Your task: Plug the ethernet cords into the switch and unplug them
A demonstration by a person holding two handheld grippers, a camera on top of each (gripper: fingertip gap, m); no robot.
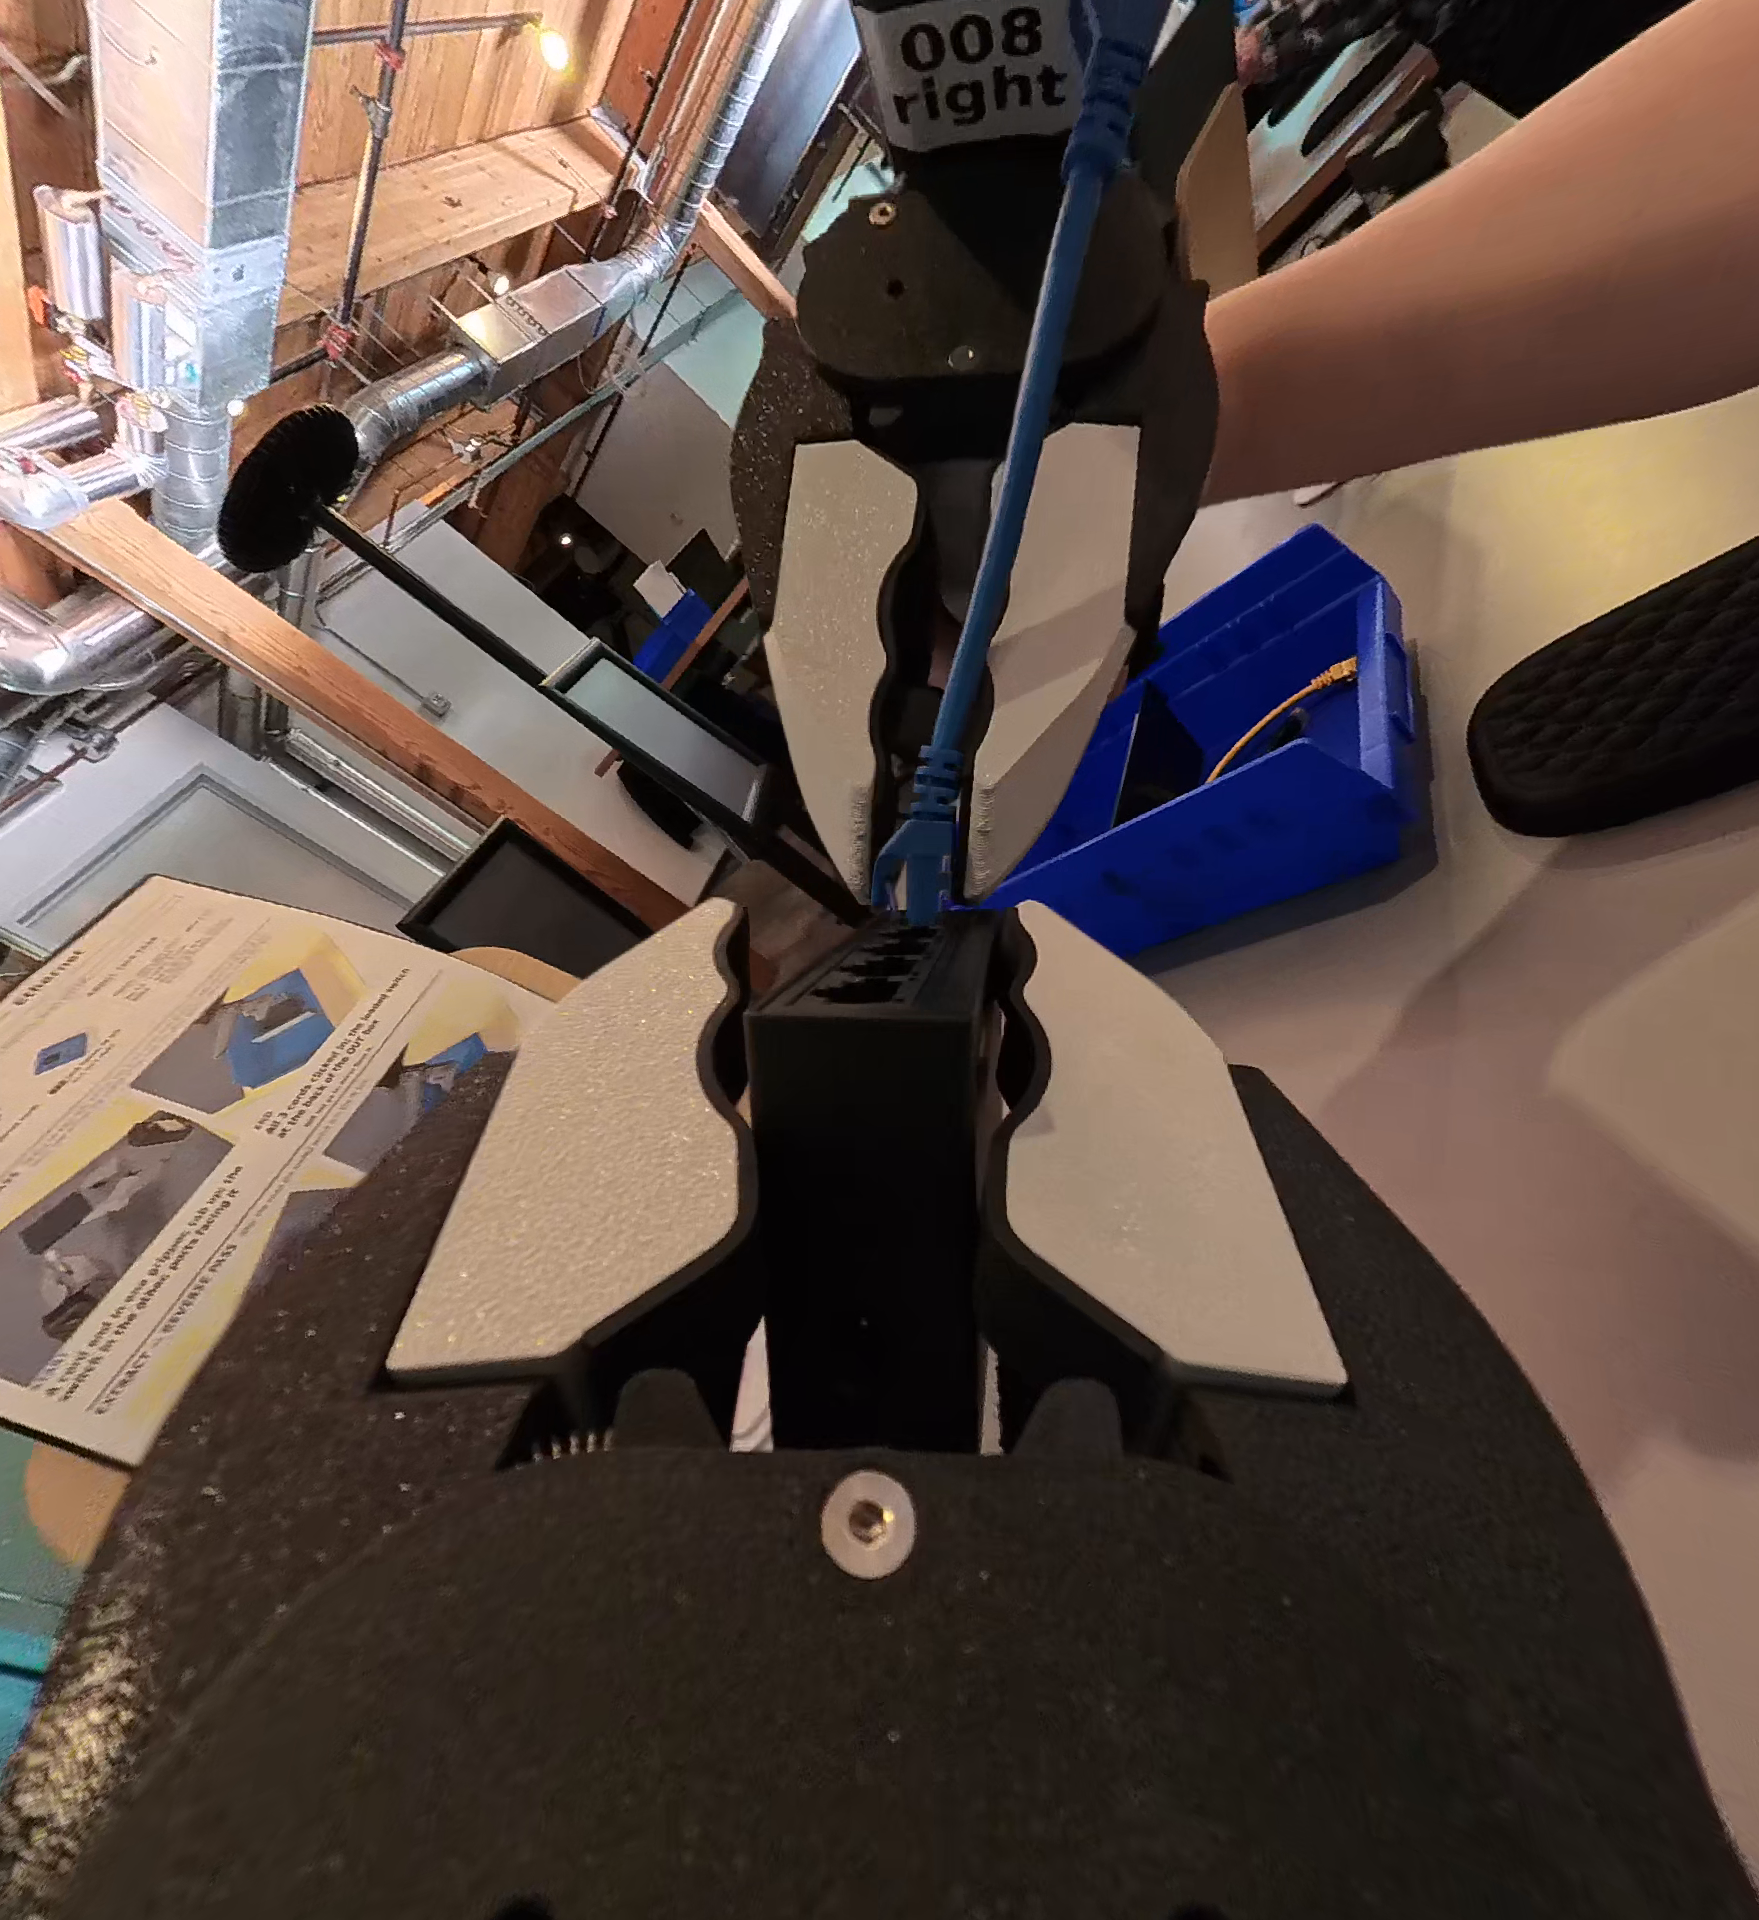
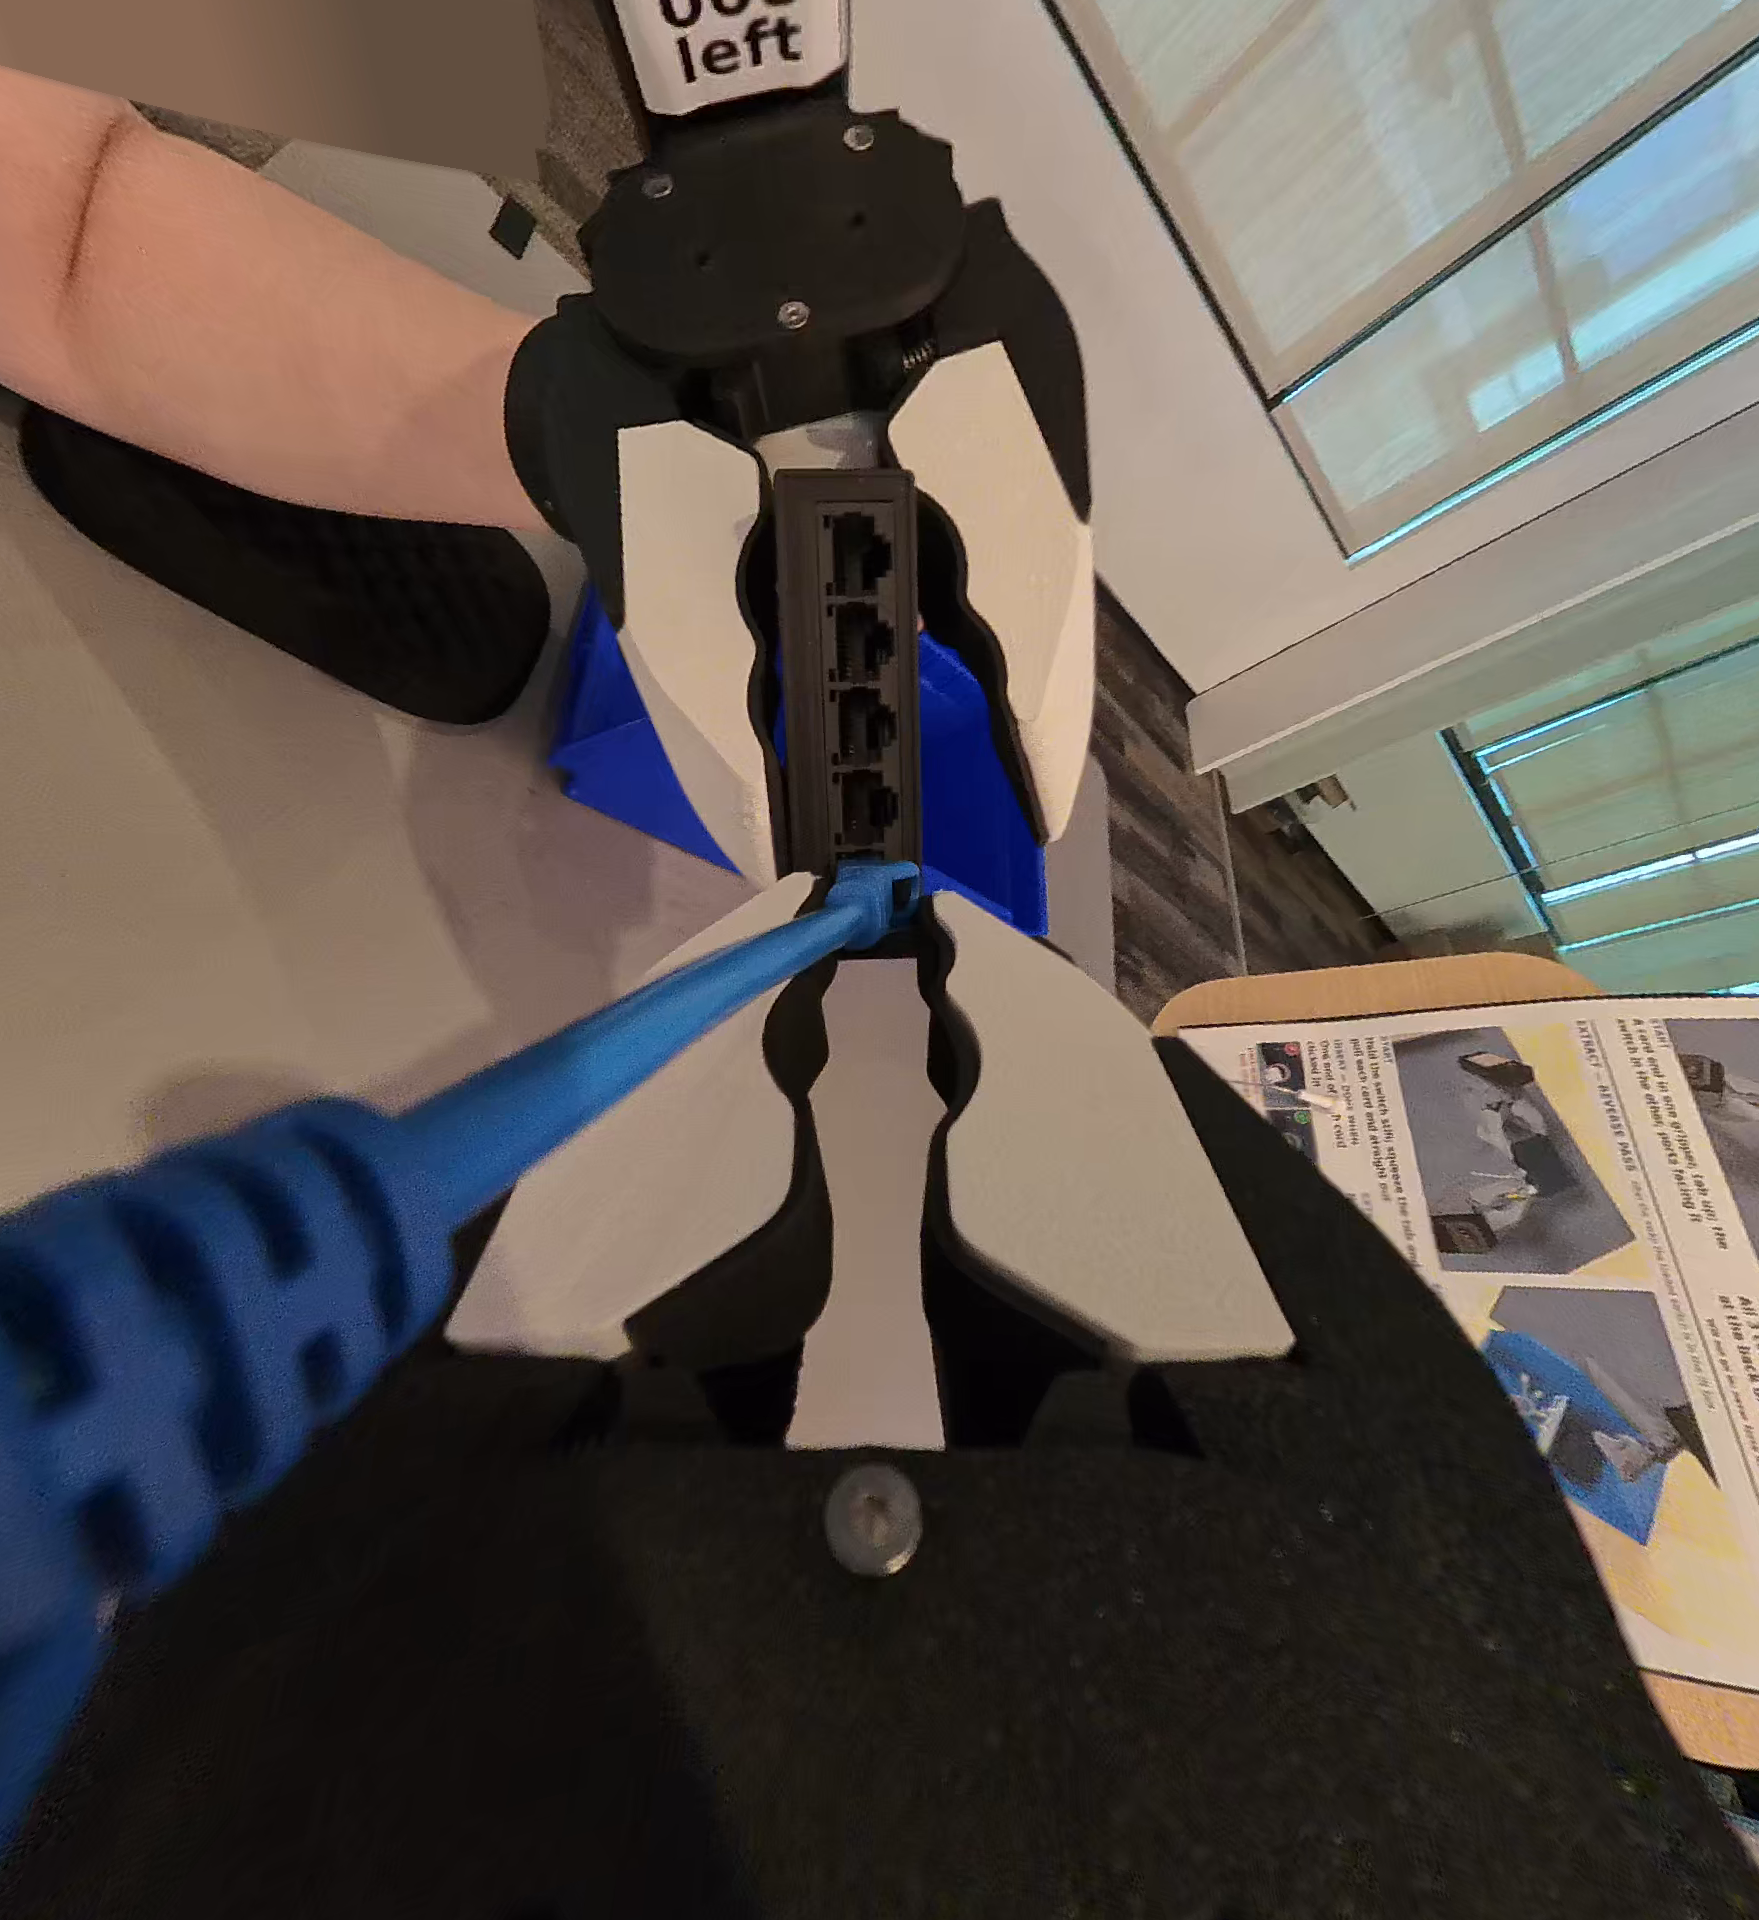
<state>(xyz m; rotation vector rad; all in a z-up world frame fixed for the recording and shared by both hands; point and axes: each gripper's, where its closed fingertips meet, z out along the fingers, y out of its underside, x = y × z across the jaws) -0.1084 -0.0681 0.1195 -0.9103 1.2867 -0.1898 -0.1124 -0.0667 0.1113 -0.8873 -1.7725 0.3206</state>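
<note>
Listing 1 black switch (image 2: 844, 665), clamped upright in the left tongs (image 1: 870, 935), 4 empty ports visible; 1 blue ethernet cord (image 2: 646, 1023), its plug at the switch's end port, pinched by the right tongs (image 2: 870, 904); 1 blue bin (image 1: 1270, 790) holding 1 yellow cord (image 1: 1270, 717); 1 instruction sheet (image 2: 1581, 1247) on the bench (image 1: 1581, 1143).

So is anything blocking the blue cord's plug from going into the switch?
Nothing visible: the blue plug, pinched in the right hand-held gripper, already sits at the end port of the switch. The other four ports are empty.
</note>
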